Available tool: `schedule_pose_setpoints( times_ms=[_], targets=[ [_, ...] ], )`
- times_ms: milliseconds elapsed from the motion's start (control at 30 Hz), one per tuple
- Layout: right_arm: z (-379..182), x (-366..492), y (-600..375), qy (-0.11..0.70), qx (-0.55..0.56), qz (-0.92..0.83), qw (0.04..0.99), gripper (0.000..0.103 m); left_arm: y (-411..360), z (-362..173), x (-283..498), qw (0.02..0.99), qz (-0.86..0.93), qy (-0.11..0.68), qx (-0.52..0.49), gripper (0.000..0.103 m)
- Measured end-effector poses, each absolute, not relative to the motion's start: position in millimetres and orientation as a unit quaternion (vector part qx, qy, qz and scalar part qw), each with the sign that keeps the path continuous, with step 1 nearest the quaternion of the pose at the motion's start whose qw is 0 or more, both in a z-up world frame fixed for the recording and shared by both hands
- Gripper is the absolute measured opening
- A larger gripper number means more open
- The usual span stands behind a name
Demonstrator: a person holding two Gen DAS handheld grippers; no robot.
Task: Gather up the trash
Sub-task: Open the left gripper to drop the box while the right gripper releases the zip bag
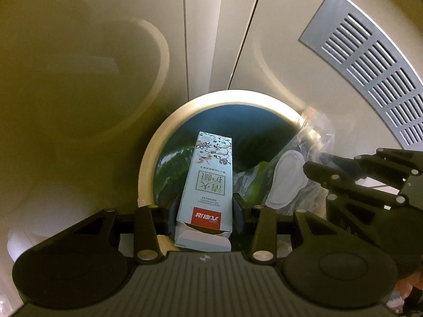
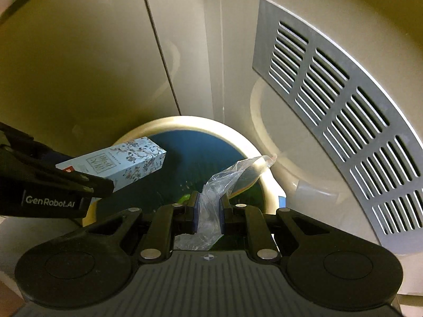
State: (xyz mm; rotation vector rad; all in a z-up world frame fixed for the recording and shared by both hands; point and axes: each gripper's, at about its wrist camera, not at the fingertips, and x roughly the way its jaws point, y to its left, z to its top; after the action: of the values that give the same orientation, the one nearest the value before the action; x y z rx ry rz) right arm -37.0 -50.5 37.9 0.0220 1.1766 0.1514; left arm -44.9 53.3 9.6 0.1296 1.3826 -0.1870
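Note:
My left gripper (image 1: 205, 204) is shut on a pale blue flowered carton (image 1: 208, 174) with a red label, held lengthwise over the mouth of a round cream bin (image 1: 148, 163) lined with a dark green bag. In the right wrist view the same carton (image 2: 124, 165) juts out from the left gripper (image 2: 105, 182) above the bin (image 2: 269, 192). My right gripper (image 2: 208, 211) is shut on a crumpled clear plastic wrapper (image 2: 224, 182) that trails toward the bin's right rim. From the left wrist view the wrapper (image 1: 298, 169), with a white oval patch, hangs at the right gripper (image 1: 312, 170).
Beige cabinet panels (image 1: 105, 52) rise behind the bin. A grey slotted vent grille (image 2: 343, 111) is set in the panel at the right. Some green and white rubbish (image 1: 253, 182) lies inside the bin bag.

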Motion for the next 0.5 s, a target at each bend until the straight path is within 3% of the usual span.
schedule_pose_setpoints(
  times_ms=[500],
  targets=[
    [18,-18,-39,0.575,0.003,0.071,0.815,0.016,46,-1,-38,0.746,-0.077,0.657,0.078,0.047]
  ],
)
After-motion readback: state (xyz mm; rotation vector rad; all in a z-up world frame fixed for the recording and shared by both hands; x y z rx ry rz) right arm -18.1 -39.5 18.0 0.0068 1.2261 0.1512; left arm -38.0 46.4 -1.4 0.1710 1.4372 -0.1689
